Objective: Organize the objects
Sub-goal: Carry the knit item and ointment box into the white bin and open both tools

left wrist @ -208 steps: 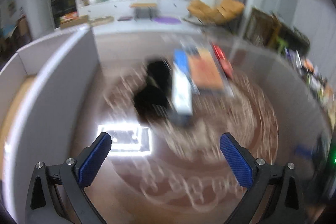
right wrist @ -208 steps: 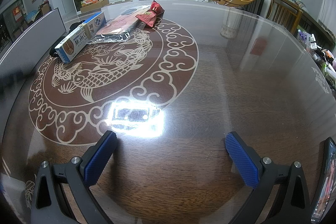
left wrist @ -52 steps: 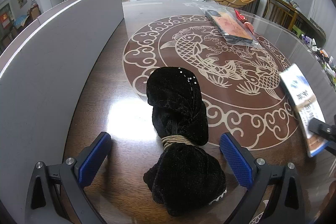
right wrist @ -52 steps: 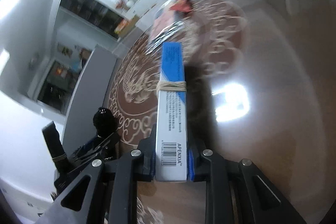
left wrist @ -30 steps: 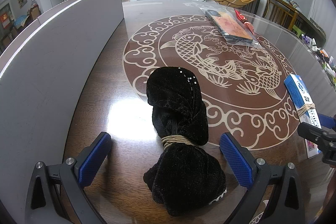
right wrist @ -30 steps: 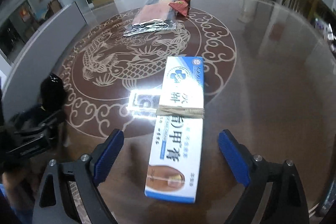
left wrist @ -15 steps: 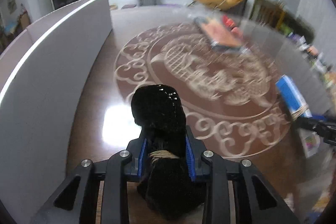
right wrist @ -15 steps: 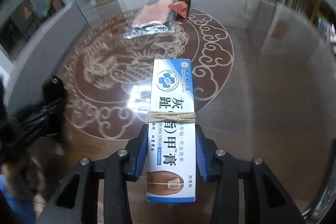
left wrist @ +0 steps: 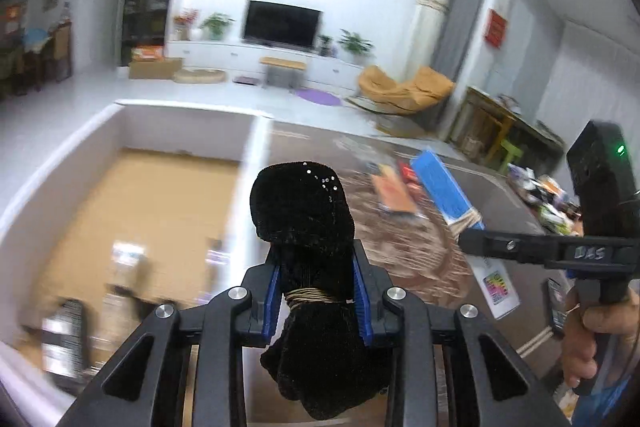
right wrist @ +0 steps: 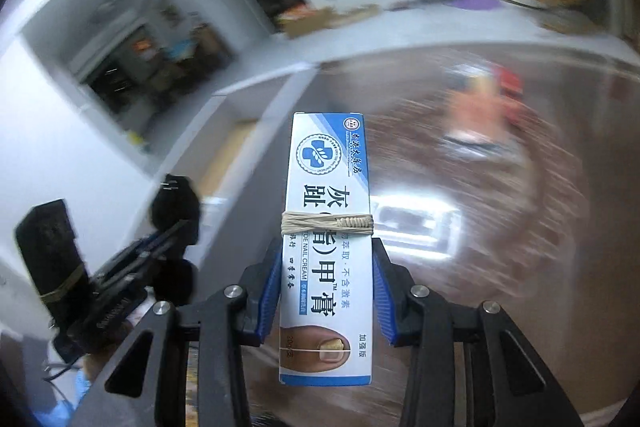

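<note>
While both of your grippers are loaded, you are in the carrying step: the things are off the table and on their way to the box.

Your left gripper [left wrist: 316, 293] is clamped on the black velvet bundle [left wrist: 306, 211], with the blue pads pressing at its waist, just above the elastic band [left wrist: 314, 294] that ties it. The bundle stands upright between the pads, its rounded top above them and its lower part hanging below. Your right gripper [right wrist: 325, 289] is closed on the nail cream box [right wrist: 326, 227]; the pads squeeze its two long sides below the rubber band [right wrist: 327, 225] wound around it. The box points away from you, far end raised.

To the left of the brown patterned table [left wrist: 404, 251] lies the open grey storage box [left wrist: 72, 163] with a tan floor. Its long wall [left wrist: 244, 163] stands between the table and the inside. Some items already lie at its near end, but they are too blurred to name.

Next, I think you should bring each gripper over that wall, clear of its top edge, and lower it toward a free part of the tan floor before you let the pads go. The two grippers are near each other, so give them separate places. The velvet is soft and may sag or roll when released; the carton is stiff and should lie flat.

On the far side of the table a flat orange packet [left wrist: 394, 193] and a red item beside it are still waiting.
</note>
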A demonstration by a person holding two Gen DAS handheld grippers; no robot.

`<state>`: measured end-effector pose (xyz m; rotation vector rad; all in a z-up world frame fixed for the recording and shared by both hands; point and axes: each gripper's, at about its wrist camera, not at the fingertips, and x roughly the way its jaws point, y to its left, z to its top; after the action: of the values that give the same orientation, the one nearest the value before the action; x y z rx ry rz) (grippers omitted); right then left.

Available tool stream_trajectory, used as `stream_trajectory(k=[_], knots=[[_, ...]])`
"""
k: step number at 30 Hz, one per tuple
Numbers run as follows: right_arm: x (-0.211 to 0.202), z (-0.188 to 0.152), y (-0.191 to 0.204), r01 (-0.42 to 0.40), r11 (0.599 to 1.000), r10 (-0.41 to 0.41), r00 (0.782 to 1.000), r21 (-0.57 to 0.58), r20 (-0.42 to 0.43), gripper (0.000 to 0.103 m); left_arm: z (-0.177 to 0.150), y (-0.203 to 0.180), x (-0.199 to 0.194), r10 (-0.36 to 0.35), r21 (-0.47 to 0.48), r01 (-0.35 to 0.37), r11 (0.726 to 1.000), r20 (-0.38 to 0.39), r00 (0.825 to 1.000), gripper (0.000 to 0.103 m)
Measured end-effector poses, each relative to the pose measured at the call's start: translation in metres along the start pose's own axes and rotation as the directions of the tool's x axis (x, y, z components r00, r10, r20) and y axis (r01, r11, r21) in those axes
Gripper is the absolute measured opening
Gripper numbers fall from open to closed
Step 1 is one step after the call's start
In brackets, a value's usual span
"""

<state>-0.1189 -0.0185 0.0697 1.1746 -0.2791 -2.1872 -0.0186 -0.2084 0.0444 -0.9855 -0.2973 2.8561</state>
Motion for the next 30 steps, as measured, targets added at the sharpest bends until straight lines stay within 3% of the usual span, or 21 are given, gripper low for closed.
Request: stream_trajectory(k=[3, 6, 7, 8, 9, 10, 11, 12, 15, 17, 19, 22, 24, 26, 30], knots=[[0.039, 0.024, 0.060, -0.095, 0.993, 0.094, 0.995, -0.065, -0.029, 0.041, 0.013, 0.053, -0.006, 0.130, -0.019, -0.130, 0.991, -0.027, 0.991, 0.030], [0.087, 0.036, 0.113, -0.136, 0.983, 0.128, 0.989, -0.124, -0.071, 0.041, 0.014, 0.103, 0.002, 0.235, -0.035, -0.240, 0.970, -0.115, 0.965, 0.033], [0.105, 0.037, 0.127, -0.148, 0.980, 0.136, 0.986, -0.137, -0.091, 0.041, 0.012, 0.118, 0.009, 0.274, -0.036, -0.284, 0.958, -0.169, 0.947, 0.034], [0.120, 0.036, 0.138, -0.148, 0.977, 0.132, 0.985, -0.152, -0.108, 0.042, 0.008, 0.132, 0.018, 0.320, -0.028, -0.336, 0.942, -0.238, 0.917, 0.044], [0.138, 0.033, 0.149, -0.143, 0.975, 0.121, 0.984, -0.170, -0.131, 0.043, 0.004, 0.144, 0.026, 0.356, -0.016, -0.377, 0.926, -0.294, 0.887, 0.064], [0.148, 0.030, 0.155, -0.147, 0.973, 0.121, 0.981, -0.178, -0.149, 0.046, -0.002, 0.156, 0.032, 0.392, -0.011, -0.419, 0.908, -0.335, 0.857, 0.075], [0.158, 0.027, 0.159, -0.142, 0.973, 0.112, 0.980, -0.183, -0.166, 0.066, -0.007, 0.162, 0.035, 0.418, -0.015, -0.451, 0.893, -0.350, 0.839, 0.083], [0.162, 0.024, 0.160, -0.131, 0.974, 0.100, 0.981, -0.187, -0.168, 0.081, -0.012, 0.169, 0.033, 0.436, -0.027, -0.476, 0.879, -0.354, 0.827, 0.083], [0.146, 0.013, 0.156, -0.069, 0.964, 0.049, 0.995, -0.257, -0.085, 0.092, -0.020, 0.176, 0.022, 0.435, -0.082, -0.485, 0.871, -0.330, 0.838, 0.085], [0.128, 0.008, 0.138, 0.031, 0.952, -0.032, 0.999, -0.304, 0.003, 0.098, -0.024, 0.177, 0.014, 0.461, -0.104, -0.508, 0.855, -0.296, 0.837, 0.086], [0.114, 0.005, 0.110, 0.106, 0.949, -0.089, 0.994, -0.296, 0.070, 0.102, -0.028, 0.169, 0.004, 0.471, -0.125, -0.513, 0.849, -0.257, 0.844, 0.087], [0.094, -0.010, 0.048, 0.210, 0.951, -0.186, 0.975, -0.225, 0.124, 0.103, -0.028, 0.153, -0.011, 0.455, -0.153, -0.484, 0.861, -0.191, 0.870, 0.087], [0.088, -0.024, 0.000, 0.303, 0.937, -0.286, 0.951, -0.174, 0.115, 0.103, -0.026, 0.132, -0.018, 0.439, -0.146, -0.459, 0.877, -0.149, 0.886, 0.087], [0.079, -0.041, -0.055, 0.416, 0.901, -0.410, 0.909, -0.122, 0.075, 0.103, -0.018, 0.108, -0.021, 0.412, -0.123, -0.424, 0.897, -0.109, 0.905, 0.087], [0.047, -0.066, -0.136, 0.575, 0.817, -0.573, 0.818, -0.055, 0.045, 0.103, -0.007, 0.054, -0.026, 0.323, -0.052, -0.325, 0.944, -0.040, 0.946, 0.088]])
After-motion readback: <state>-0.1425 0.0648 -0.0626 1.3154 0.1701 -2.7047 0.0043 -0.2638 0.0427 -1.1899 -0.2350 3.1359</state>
